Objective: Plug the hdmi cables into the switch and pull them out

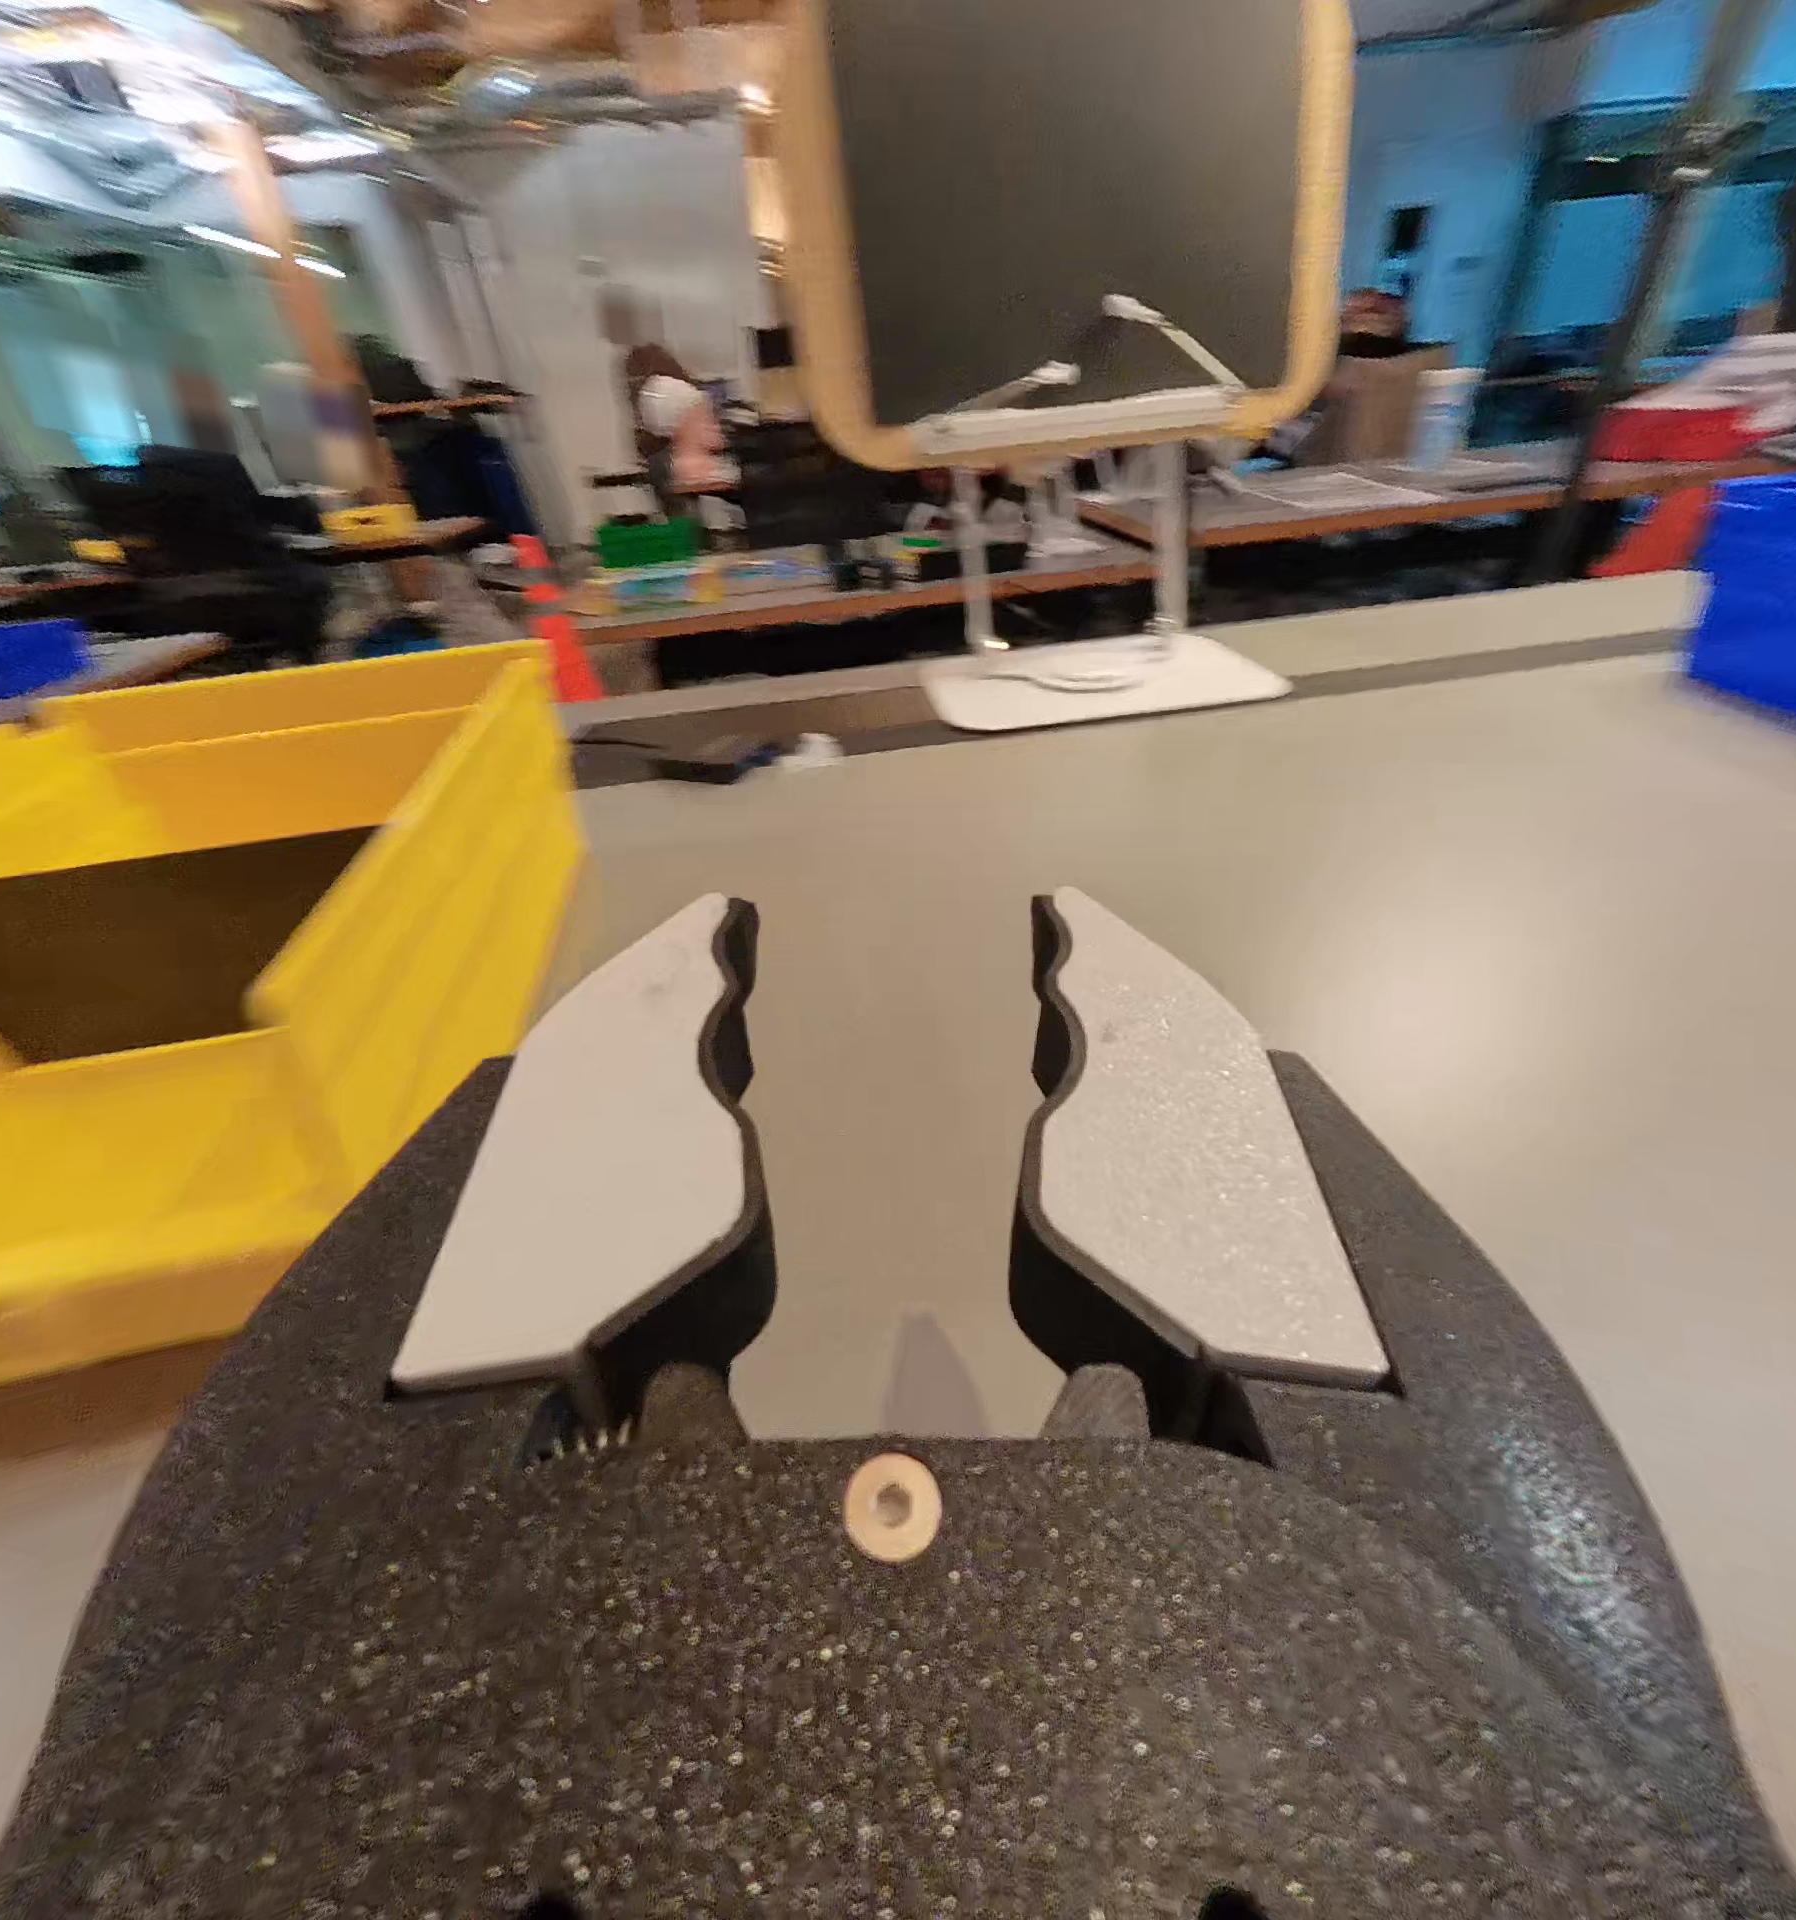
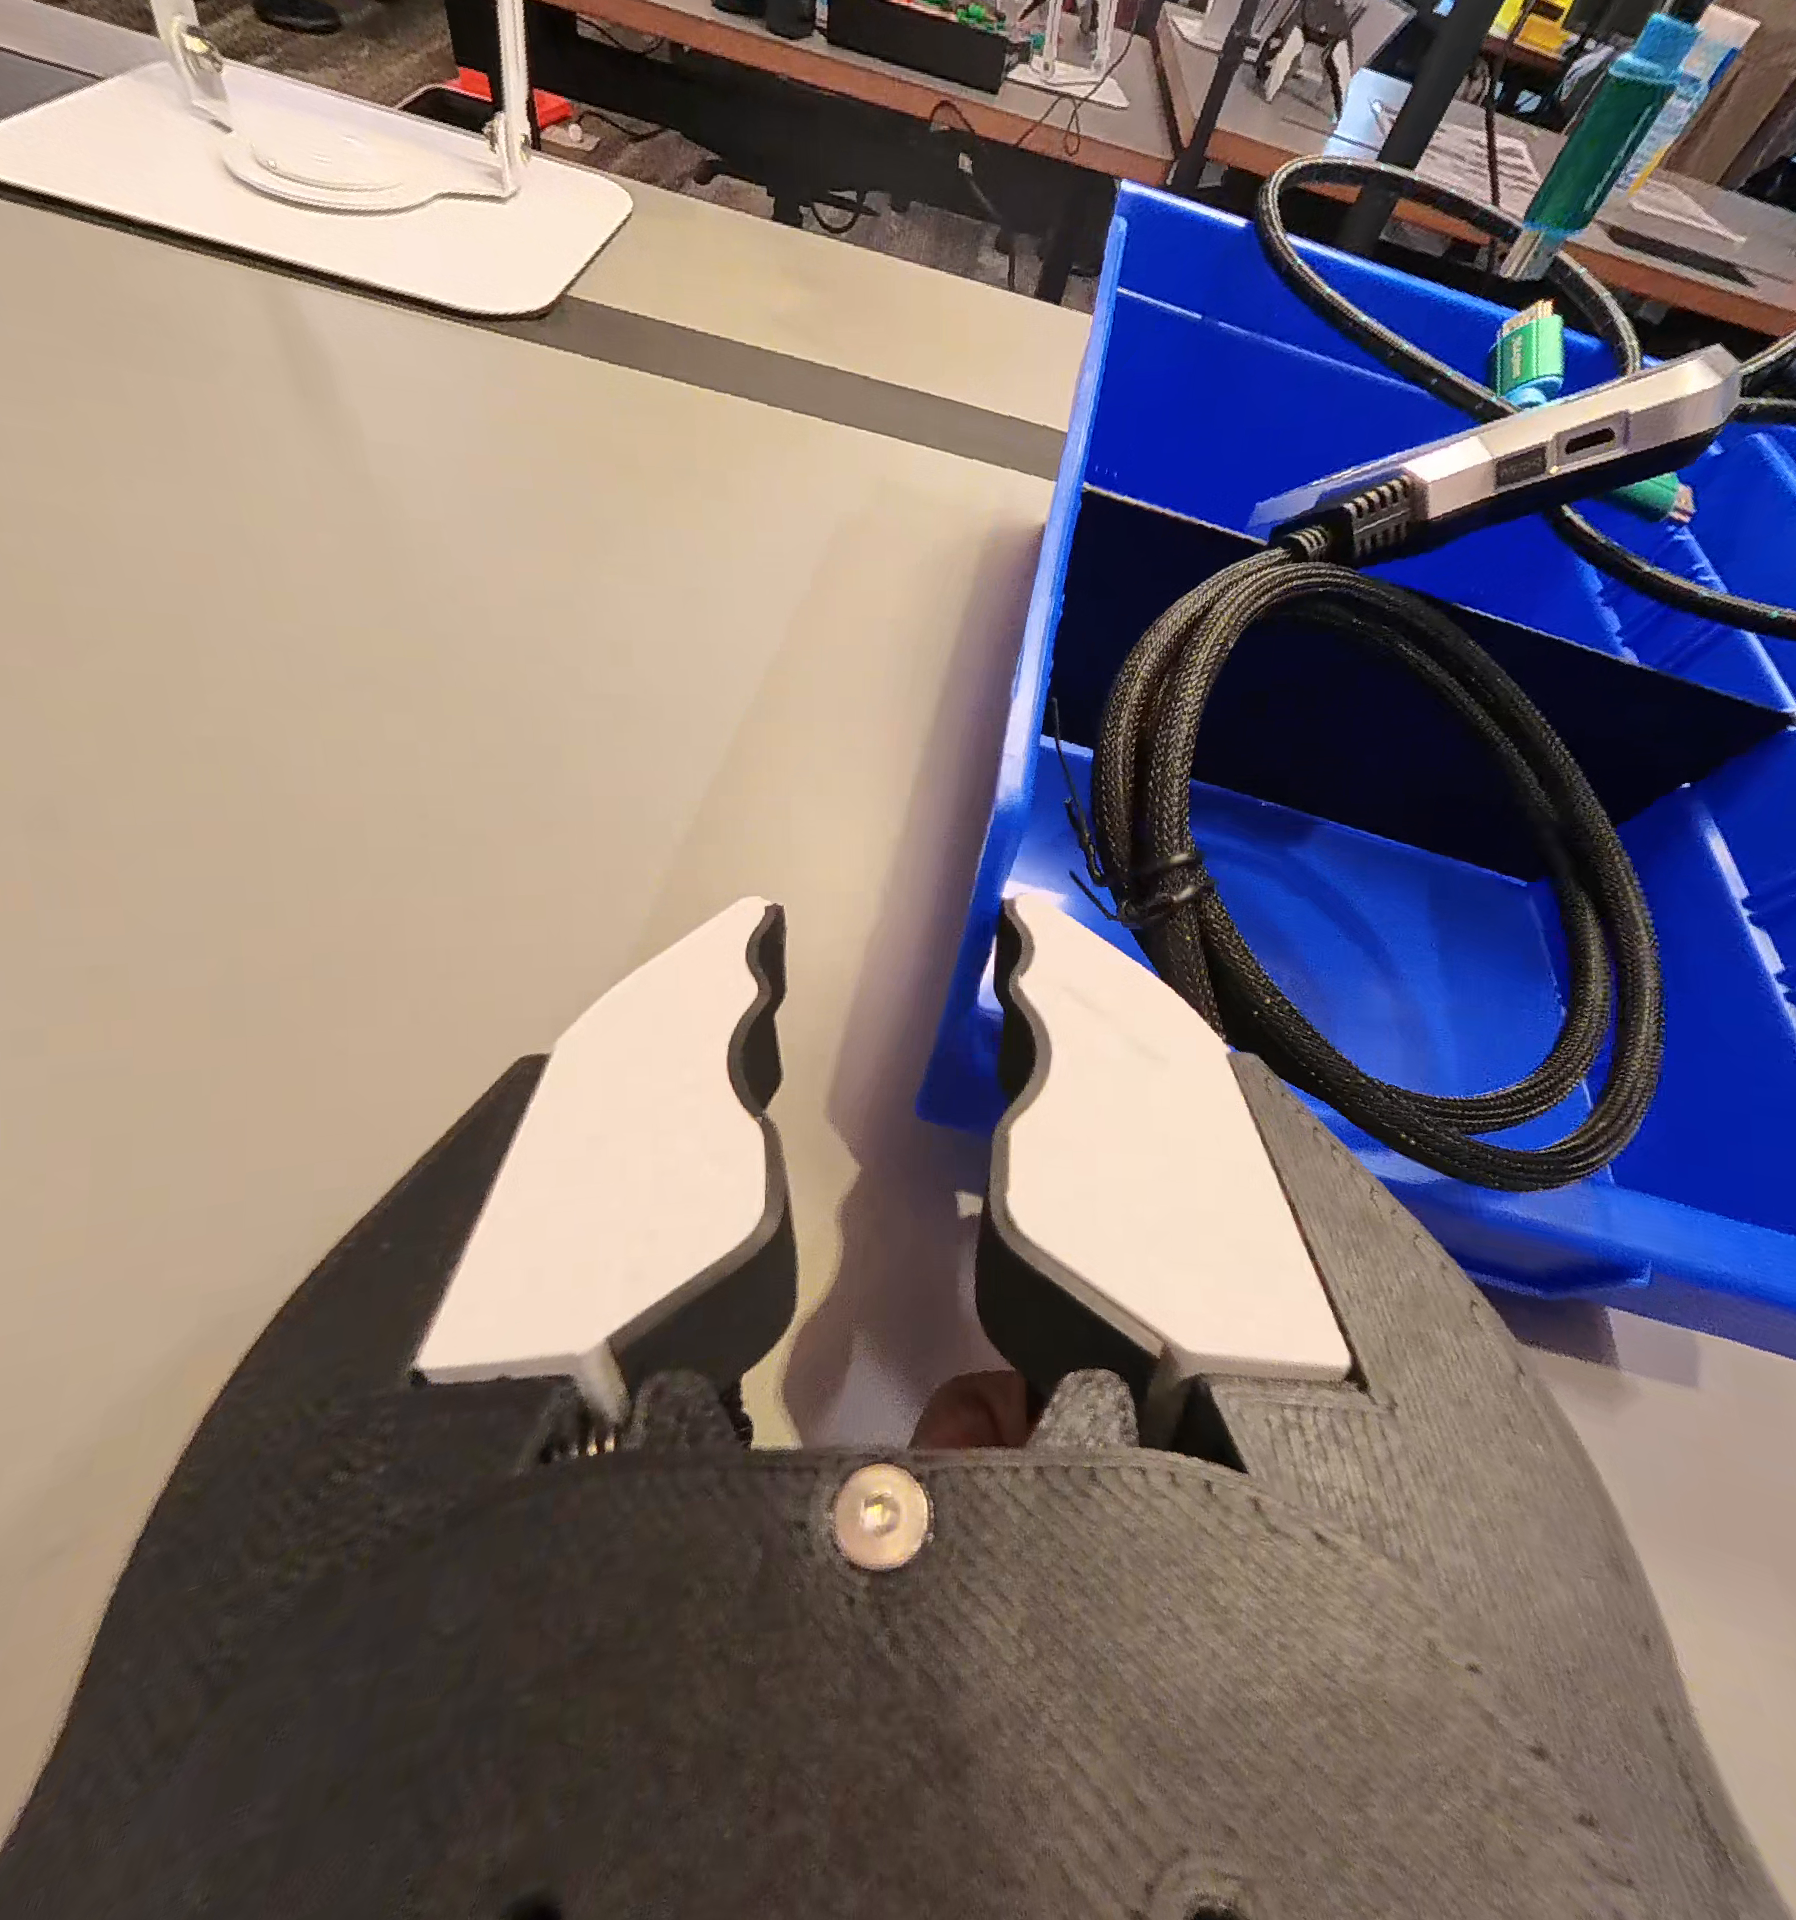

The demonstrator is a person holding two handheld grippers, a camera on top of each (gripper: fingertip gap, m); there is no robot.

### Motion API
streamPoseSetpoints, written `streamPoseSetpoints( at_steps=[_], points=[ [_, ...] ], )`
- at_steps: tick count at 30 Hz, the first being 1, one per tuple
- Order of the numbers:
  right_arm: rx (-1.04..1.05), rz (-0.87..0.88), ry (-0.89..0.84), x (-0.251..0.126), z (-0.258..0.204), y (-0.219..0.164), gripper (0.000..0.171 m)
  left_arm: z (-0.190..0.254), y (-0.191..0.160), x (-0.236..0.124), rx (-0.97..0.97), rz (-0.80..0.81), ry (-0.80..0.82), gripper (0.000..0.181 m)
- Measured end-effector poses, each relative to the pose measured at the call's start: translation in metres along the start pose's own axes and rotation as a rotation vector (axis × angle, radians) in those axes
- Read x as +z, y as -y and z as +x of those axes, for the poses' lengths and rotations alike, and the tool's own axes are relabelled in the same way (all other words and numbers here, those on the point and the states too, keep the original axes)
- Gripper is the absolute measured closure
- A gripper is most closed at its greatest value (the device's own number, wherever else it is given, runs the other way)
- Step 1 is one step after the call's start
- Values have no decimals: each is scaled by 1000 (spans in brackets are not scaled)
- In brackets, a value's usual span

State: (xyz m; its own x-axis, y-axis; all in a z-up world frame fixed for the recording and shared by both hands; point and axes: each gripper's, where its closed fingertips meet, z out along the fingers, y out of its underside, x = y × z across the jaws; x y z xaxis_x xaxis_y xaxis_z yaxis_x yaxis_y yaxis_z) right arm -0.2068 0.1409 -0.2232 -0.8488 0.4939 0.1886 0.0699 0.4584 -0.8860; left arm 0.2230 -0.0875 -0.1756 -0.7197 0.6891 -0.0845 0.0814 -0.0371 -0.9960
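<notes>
Bare grey table [image 1: 1289, 935] ahead, yellow bin [image 1: 250, 1039] left, blue bin [image 2: 1289, 436] right

Two grippers: left gripper [image 1: 894, 914] and right gripper [image 2: 894, 925]. Two bins: one yellow bin [image 1: 374, 935], one blue bin [image 2: 1070, 665]. One switch [image 2: 1559, 457]. Two green plugs [image 2: 1522, 358].
</notes>
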Motion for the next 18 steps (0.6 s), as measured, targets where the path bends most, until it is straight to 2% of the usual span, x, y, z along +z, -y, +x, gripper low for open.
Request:
streamPoseSetpoints(
  at_steps=[3,5,8,11,14,18],
  points=[
    [14,4,2,3,4,0,140,-54,3,-18,9,47,181,128],
    [24,-1,1,6,7,0,144,-77,1,-19,-10,41,230,127],
    [34,3,-8,10,10,0,152,-106,-15,-7,-12,-71,294,122],
    [22,10,-38,13,14,3,158,-125,-33,8,-44,-189,299,125],
    [6,31,-68,14,18,4,162,-132,-43,18,-35,-262,284,144],
    [-16,60,-90,14,19,6,165,-128,-53,27,80,-330,267,174]
  ],
)
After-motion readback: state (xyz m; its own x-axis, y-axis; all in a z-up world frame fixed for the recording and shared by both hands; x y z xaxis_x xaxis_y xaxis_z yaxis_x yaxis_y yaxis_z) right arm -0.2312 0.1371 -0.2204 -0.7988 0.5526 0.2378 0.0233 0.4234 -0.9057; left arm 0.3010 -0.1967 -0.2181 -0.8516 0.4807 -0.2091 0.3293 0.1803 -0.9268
